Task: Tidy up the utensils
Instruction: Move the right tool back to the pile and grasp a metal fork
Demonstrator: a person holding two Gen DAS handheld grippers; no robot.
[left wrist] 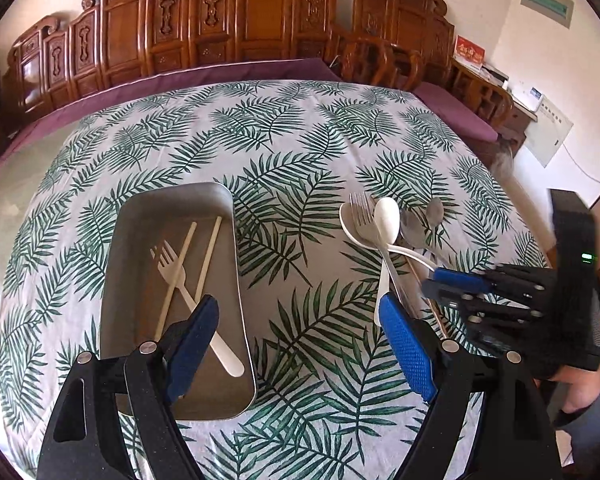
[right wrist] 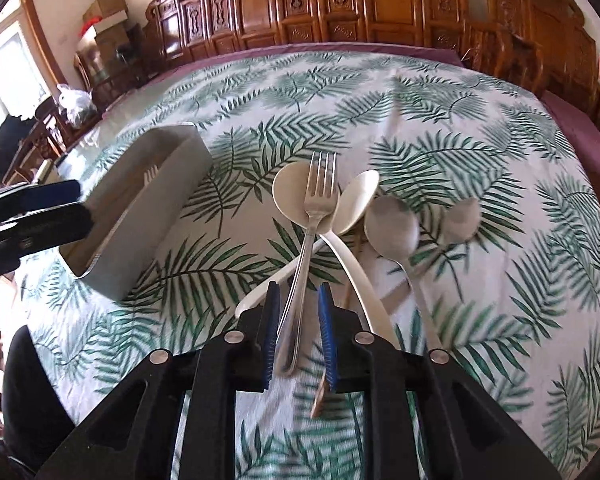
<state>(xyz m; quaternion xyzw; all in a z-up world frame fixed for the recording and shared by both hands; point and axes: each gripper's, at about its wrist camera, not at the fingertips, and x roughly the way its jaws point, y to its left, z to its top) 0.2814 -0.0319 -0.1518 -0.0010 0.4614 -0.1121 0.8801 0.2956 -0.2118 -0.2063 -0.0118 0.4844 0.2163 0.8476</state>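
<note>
A grey metal tray (left wrist: 140, 216) on the leaf-print cloth holds a white plastic fork (left wrist: 172, 268) and two pale chopsticks (left wrist: 210, 252). It also shows in the right wrist view (right wrist: 156, 216). My left gripper (left wrist: 296, 312) is open and empty, hovering above the tray's right edge. To the right lies a pile of utensils: a metal fork (right wrist: 316, 208), two white spoons (right wrist: 358, 200) and two metal spoons (right wrist: 392, 224). My right gripper (right wrist: 298, 300) straddles the metal fork's handle with its jaws narrowly apart, the pads not clearly pressing it. It also shows in the left wrist view (left wrist: 440, 280).
A wooden stick (right wrist: 320, 396) lies under the right gripper. Carved wooden chairs (left wrist: 220, 24) line the table's far side over a purple cloth (left wrist: 236, 70). A person's arm (left wrist: 592, 392) is at the right edge.
</note>
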